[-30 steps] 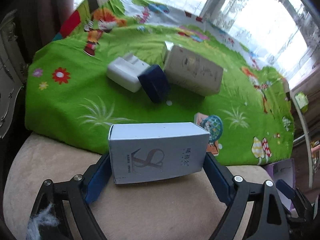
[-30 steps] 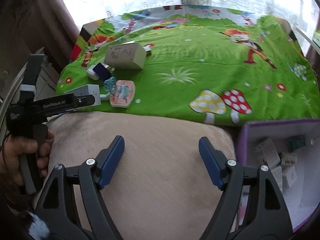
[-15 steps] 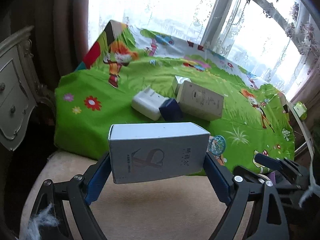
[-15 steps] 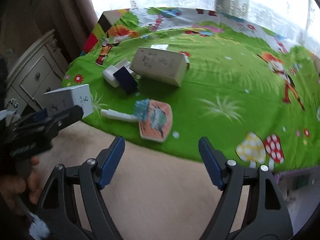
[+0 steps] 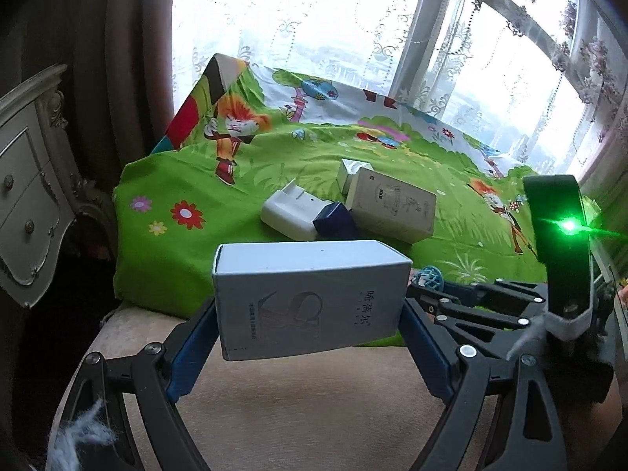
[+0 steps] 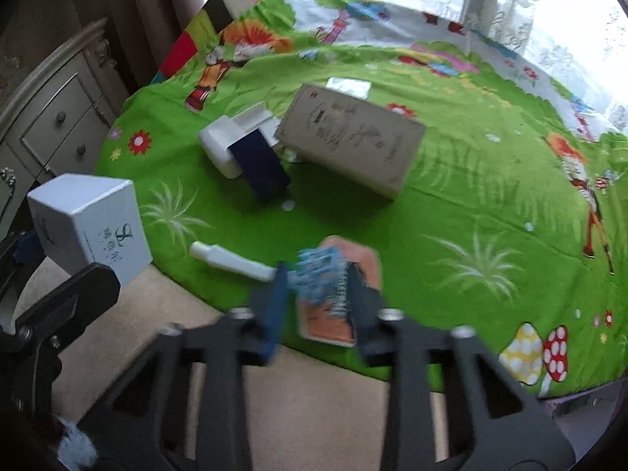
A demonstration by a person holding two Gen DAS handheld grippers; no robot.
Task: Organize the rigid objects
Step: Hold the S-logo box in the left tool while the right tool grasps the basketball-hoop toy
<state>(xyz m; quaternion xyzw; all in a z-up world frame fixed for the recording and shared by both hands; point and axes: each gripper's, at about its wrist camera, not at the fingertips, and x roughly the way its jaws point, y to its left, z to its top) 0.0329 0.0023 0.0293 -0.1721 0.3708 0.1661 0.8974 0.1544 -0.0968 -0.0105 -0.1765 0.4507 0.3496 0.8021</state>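
Note:
A white carton with a grey S logo hangs clear of the beige cushion, my left gripper shut on its two ends; the right wrist view shows the same carton at the left. My right gripper is down at the near edge of the green sheet. Its jaws stand narrow around the blue-bristled head of a white-handled brush, which lies on an orange flat pack; that view is blurred. In the left wrist view the right gripper sits beside the brush head.
Farther back on the green cartoon sheet lie a beige box, a white box, a navy box and a small silvery box. A pale dresser stands left. A purple bin's corner shows lower right.
My right gripper swept left across the cushion to the brush and orange pack, and its jaws went from wide to narrow. The left gripper tilted up with the carton still held.

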